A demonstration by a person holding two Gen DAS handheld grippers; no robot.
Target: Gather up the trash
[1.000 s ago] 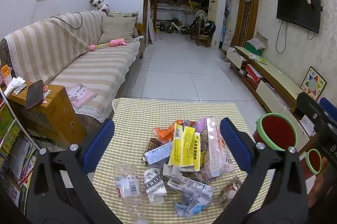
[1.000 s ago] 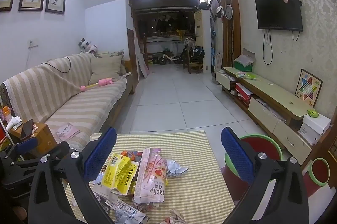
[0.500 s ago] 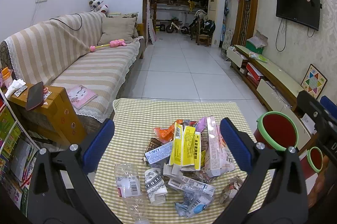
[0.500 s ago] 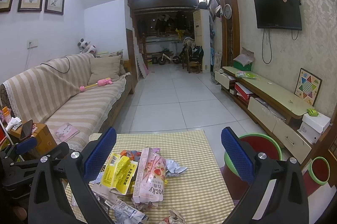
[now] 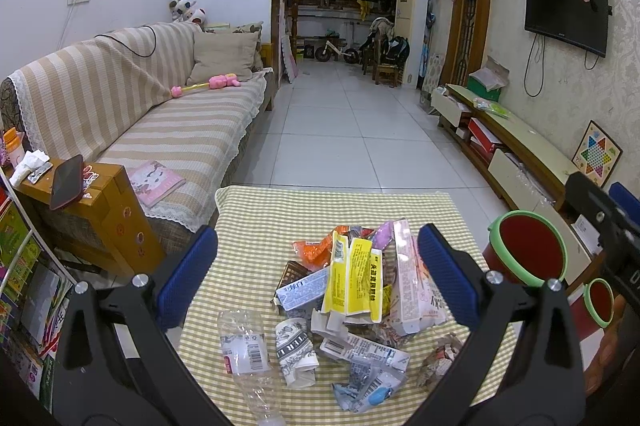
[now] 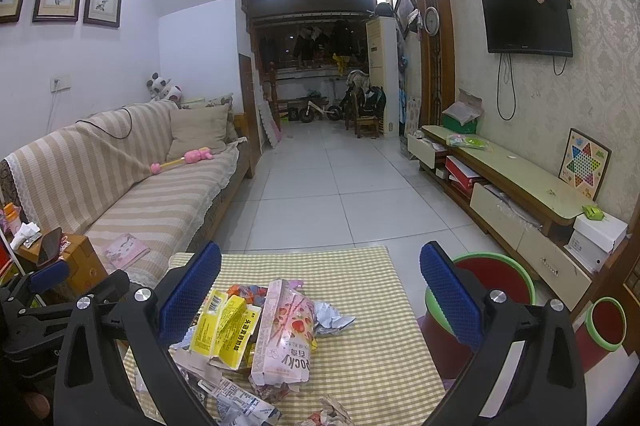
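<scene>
A pile of trash lies on a checked tablecloth [image 5: 256,226]: a yellow flattened box [image 5: 354,276], a pink Pocky box [image 6: 286,330], a clear plastic bottle [image 5: 244,346], crumpled wrappers [image 5: 368,354] and a crumpled foil piece [image 6: 330,318]. My left gripper [image 5: 318,278] is open and empty, hovering above the pile. My right gripper [image 6: 320,294] is open and empty, hovering over the table's right side. A red bin with a green rim [image 5: 526,252] stands right of the table; it also shows in the right wrist view [image 6: 496,280].
A smaller red bin with a green rim [image 6: 606,322] stands further right. A striped sofa [image 5: 160,129] and a wooden side table with a phone [image 5: 68,181] are on the left. A TV cabinet [image 6: 516,185] runs along the right wall. Tiled floor lies beyond.
Both views have shifted slightly; the left gripper has tilted a little, the pile sits a bit lower in its view. Both grippers stay open.
</scene>
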